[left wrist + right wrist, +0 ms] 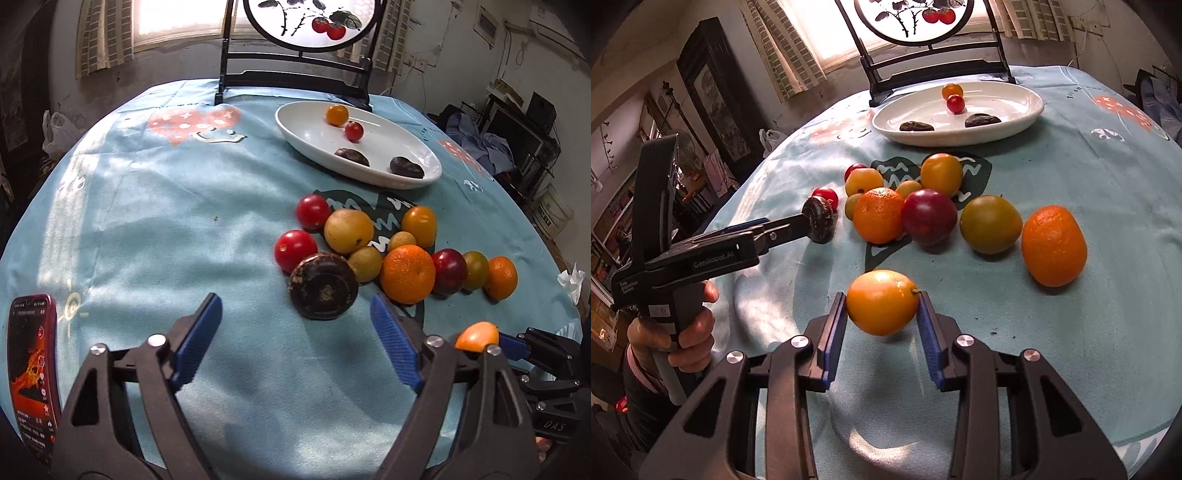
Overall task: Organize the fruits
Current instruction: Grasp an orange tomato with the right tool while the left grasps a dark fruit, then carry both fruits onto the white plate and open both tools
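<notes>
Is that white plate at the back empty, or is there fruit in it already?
Not empty: the white plate holds an orange tomato, a red tomato and two dark fruits.

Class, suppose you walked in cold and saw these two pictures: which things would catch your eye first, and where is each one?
First, the orange-yellow fruit pinched between the blue pads of the right gripper, lifted just above the blue tablecloth. Next, the bright huddle of fruit mid-table, led by an orange and a dark round fruit that the left gripper is reaching toward. Beyond it, a white oval plate holds four small pieces.
</notes>
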